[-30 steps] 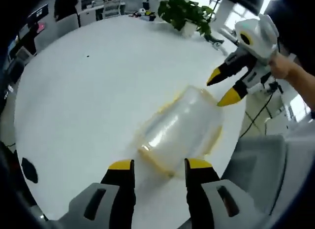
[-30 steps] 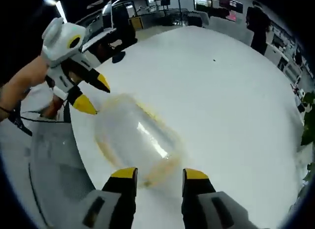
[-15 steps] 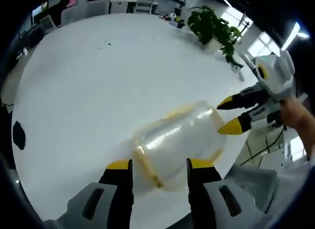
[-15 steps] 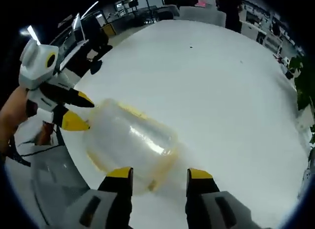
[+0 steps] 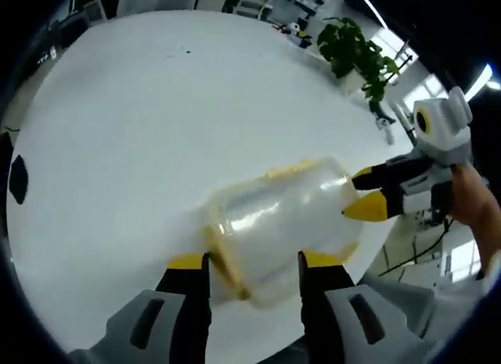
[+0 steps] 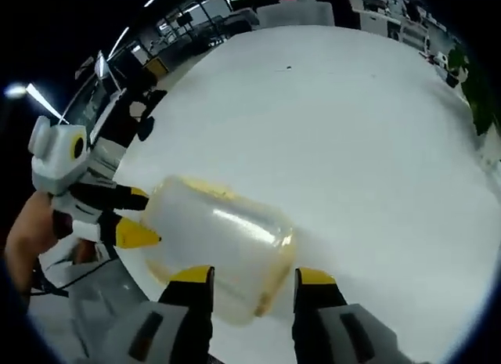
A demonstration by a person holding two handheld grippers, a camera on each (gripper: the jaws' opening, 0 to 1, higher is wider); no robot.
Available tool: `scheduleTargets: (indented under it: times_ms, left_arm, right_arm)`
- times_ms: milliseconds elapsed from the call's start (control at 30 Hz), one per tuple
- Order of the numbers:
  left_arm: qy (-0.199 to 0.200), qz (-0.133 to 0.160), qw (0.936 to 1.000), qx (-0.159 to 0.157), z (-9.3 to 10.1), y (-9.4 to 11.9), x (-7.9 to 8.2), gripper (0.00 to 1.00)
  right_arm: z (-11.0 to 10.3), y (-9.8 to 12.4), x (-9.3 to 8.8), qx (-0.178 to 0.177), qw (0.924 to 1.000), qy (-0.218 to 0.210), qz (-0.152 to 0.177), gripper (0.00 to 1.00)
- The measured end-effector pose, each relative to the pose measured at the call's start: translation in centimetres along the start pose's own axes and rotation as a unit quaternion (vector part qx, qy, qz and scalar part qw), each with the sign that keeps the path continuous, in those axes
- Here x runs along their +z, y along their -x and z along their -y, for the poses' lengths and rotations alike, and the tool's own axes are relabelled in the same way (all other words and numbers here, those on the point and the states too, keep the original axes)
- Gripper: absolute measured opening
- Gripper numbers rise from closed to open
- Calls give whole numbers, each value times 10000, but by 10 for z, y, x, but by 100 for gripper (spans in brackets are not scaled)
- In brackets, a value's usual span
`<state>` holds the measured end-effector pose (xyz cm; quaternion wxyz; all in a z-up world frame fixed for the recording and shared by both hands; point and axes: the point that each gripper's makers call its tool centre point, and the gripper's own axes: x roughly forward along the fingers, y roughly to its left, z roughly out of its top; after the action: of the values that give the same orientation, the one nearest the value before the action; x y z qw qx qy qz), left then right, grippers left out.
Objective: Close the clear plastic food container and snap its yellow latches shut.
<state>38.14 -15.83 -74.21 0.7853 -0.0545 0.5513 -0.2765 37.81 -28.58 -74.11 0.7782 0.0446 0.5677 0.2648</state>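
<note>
The clear plastic food container (image 5: 274,219) with yellow trim lies on the white table (image 5: 133,121), near its edge. My left gripper (image 5: 252,264) is open, and the container's near end sits between its yellow-tipped jaws. From the right, my right gripper (image 5: 362,193) reaches the container's far end, its two tips spread apart. In the right gripper view the same container (image 6: 219,239) fills the gap between the open jaws of my right gripper (image 6: 252,276). The left gripper (image 6: 135,215) meets the container's other end from the left. I cannot make out the latches' state through the blur.
A potted plant (image 5: 356,55) stands at the table's far side, with office desks and chairs behind it. The table edge runs close under the container (image 6: 117,278). A person's hand (image 5: 476,203) holds the right gripper. A dark patch (image 5: 17,178) sits at the left rim.
Both grippers have closed in on the container from opposite ends, and its ends now lie between their jaws. The jaw gaps look unchanged.
</note>
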Motion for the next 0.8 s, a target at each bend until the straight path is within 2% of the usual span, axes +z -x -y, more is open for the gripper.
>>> scheduleTargets:
  times_ms: [400,433,500,533,600,633,667,767,800]
  left_arm:
    - [-19,31,10000,-11,2,-1,0,38]
    - [128,79,9998,-98,7,-4,0,36]
    - [338,288,9990,110,-1,-8,3,35]
    - [151,196,9997,80,0,-8,3,34]
    - [288,210,9994,49,-3,-7,4,33]
    - [309,235,9992,59,-2,-8,4,33]
    - [263,202,9994,99,-2,-7,2,33]
    - [253,152,9996,40,-3,-8,3,32]
    - [220,128,9997,45,-1,-6,4,32]
  right_arm:
    - [-2,-2,0,-18,10000,-33,13,34]
    - [-3,-2,0,0,10000,-20,15,33]
    - [-4,-4,6,-3,9999,-117,43,32]
    - [-4,-4,5,-141,9997,190,-5,31]
    - [-6,-5,4,4,10000,33,14,30]
    - [-11,-4,-4,259,9995,-62,-170,28]
    - [-4,-5,6,123,9999,3,52,27]
    - [-3,-2,4,203,9998,-92,14,26]
    - [-6,-1,3,145,9999,-6,27,26]
